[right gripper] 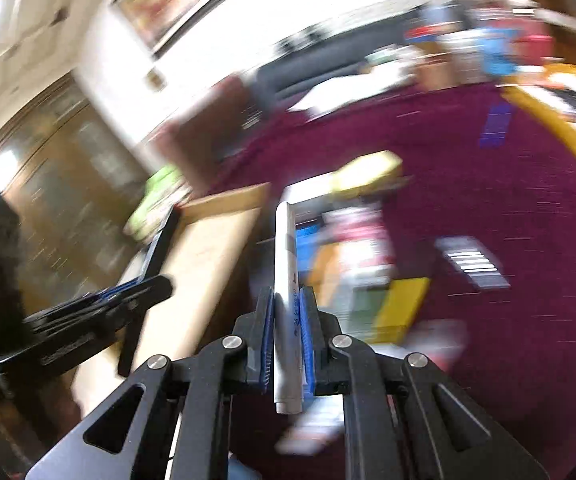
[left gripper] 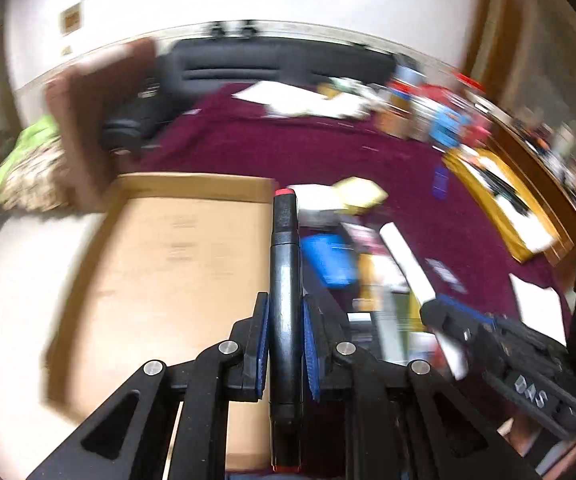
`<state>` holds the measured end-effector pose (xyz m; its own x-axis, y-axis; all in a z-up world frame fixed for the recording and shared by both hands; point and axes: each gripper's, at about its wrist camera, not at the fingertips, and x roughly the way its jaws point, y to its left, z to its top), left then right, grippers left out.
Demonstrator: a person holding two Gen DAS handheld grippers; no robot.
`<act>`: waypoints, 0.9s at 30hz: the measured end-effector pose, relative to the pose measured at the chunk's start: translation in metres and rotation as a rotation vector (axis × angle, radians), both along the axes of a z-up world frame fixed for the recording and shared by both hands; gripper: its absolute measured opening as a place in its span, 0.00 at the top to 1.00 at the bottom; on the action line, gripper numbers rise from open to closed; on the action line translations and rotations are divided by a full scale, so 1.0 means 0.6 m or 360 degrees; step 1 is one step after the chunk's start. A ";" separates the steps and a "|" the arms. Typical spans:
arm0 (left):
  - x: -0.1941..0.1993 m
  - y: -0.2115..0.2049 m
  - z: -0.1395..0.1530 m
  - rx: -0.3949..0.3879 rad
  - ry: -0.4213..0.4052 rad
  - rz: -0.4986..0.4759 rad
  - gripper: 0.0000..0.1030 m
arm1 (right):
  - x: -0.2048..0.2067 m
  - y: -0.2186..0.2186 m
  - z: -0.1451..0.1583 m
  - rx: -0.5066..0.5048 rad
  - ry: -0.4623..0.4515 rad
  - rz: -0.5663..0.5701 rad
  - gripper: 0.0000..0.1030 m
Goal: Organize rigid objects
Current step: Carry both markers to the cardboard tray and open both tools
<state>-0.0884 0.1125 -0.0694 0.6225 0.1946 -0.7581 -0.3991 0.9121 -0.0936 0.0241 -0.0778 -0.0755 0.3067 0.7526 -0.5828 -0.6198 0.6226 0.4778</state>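
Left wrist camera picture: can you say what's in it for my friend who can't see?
The left gripper pinches a black marker with a red tip, pointing straight ahead above a flat brown cardboard box. To the right, the right gripper grips a white pen over a dark red carpet strewn with blurry items.

You see a black marker [left gripper: 284, 292] with a red tip, a white pen [right gripper: 286, 300] printed in blue, blue pads [left gripper: 311, 354], a maroon cloth [left gripper: 288, 144], and a tan cardboard box [left gripper: 176, 264].
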 end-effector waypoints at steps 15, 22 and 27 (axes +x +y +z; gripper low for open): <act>-0.016 0.161 -0.126 -0.0084 0.0314 0.0160 0.85 | -0.048 0.302 -0.072 -0.0498 -0.0001 0.0260 0.88; -0.049 0.140 -0.090 -0.0069 0.0141 0.0168 0.40 | -0.060 0.211 -0.026 -0.0220 -0.0064 0.0255 0.52; -0.083 -0.001 -0.012 0.0155 -0.0114 -0.0006 0.22 | -0.084 0.016 0.011 0.0051 -0.0110 0.0070 0.38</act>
